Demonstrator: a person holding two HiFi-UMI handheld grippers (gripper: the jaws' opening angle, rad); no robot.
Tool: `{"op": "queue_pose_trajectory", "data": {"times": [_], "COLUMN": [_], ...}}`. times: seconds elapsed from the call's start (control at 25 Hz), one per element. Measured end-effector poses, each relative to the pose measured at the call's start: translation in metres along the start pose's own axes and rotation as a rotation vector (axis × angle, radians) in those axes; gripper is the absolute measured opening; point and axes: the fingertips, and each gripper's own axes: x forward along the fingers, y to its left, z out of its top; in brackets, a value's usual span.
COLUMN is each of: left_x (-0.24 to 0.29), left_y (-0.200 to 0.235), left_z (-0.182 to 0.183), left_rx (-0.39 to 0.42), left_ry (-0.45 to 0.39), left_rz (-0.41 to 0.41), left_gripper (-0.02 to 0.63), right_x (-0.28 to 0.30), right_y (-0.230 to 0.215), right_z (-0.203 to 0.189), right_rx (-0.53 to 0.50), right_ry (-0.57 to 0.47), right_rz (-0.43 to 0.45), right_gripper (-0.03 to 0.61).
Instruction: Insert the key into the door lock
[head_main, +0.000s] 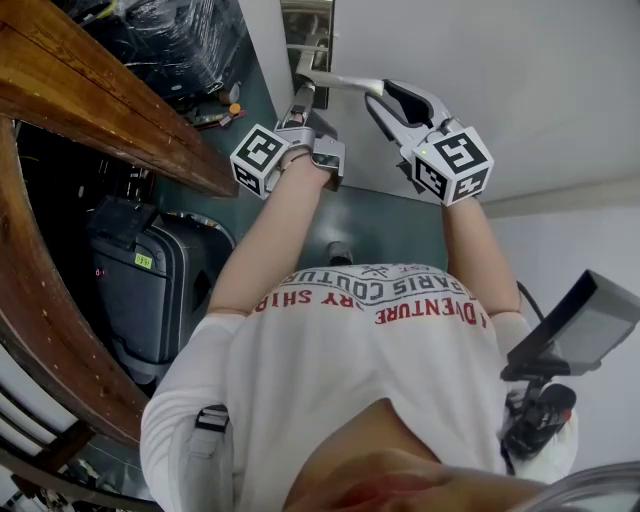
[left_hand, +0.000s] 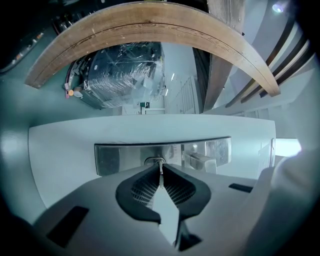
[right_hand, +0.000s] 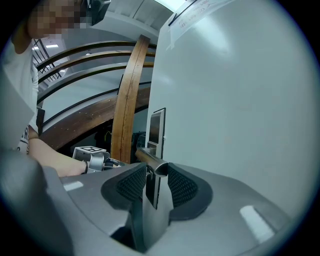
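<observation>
The left gripper (head_main: 302, 100) has its 2 jaws shut tight on a thin key (left_hand: 160, 167). The tip of the key is right at the keyhole (left_hand: 155, 161) in the shiny metal plate (left_hand: 117, 158) on the white door (head_main: 500, 70). I cannot tell how deep it goes in. The right gripper (head_main: 385, 98) is just to the right. Its 2 jaws are closed on the end of the door handle (right_hand: 151, 160). A brown wooden rail (head_main: 100, 110) is on the left.
</observation>
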Motion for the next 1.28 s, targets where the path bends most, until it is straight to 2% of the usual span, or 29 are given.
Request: {"op": "queue_pose_trajectory", "data": {"times": [0.16,0.28,0.4,0.48,0.52,0.56,0.6,0.72,0.8,0.88,1.0,1.12,1.28], "left_x": [0.001,-0.004,-0.025,-0.051,-0.065,-0.079,-0.093,-0.138,-0.172,-0.207,-0.258,-0.305,-0.354], "left_y": [-0.005,-0.003,0.007,0.005,-0.002,-0.013,-0.027,-0.064,-0.078,-0.088,-0.100,-0.107,-0.116], "left_z": [0.002,0.004,0.008,0.003,-0.005,-0.014,-0.026,-0.060,-0.082,-0.103,-0.129,-0.149,-0.168], "left_rx": [0.178,0.289,0.438,0.582,0.666,0.758,0.857,1.129,1.236,1.291,1.331,1.322,1.304], "left_ry": [0.041,0.090,0.131,0.160,0.185,0.218,0.255,0.369,0.437,0.504,0.593,0.671,0.722], "left_rz": [-0.002,-0.007,0.028,0.057,0.061,0.054,0.037,-0.042,-0.091,-0.140,-0.208,-0.252,-0.276], "left_gripper": [0.026,0.079,0.081,0.080,0.078,0.032,0.003,0.002,0.002,0.002,0.002,0.002,0.002], "right_x": [0.002,0.000,-0.004,-0.016,-0.027,-0.039,-0.051,-0.081,-0.101,-0.123,-0.159,-0.191,-0.225], "right_y": [-0.003,-0.011,-0.007,0.010,0.021,0.033,0.046,0.091,0.123,0.155,0.200,0.242,0.289], "right_z": [-0.002,-0.006,-0.014,-0.016,-0.014,-0.010,-0.006,-0.004,-0.010,-0.018,-0.026,-0.033,-0.034], "right_rx": [-0.002,0.010,0.022,0.026,0.024,0.017,0.008,-0.006,0.008,0.016,0.021,0.075,0.125], "right_ry": [0.013,0.009,0.003,0.002,0.003,0.008,0.017,0.041,0.050,0.066,0.096,0.111,0.100], "right_rz": [-0.015,-0.055,-0.057,-0.042,-0.041,-0.040,-0.035,0.000,0.029,0.053,0.076,0.101,0.126], "right_gripper": [0.130,0.130,0.130,0.120,0.079,0.024,0.002,0.002,0.002,0.002,0.002,0.002,0.002]}}
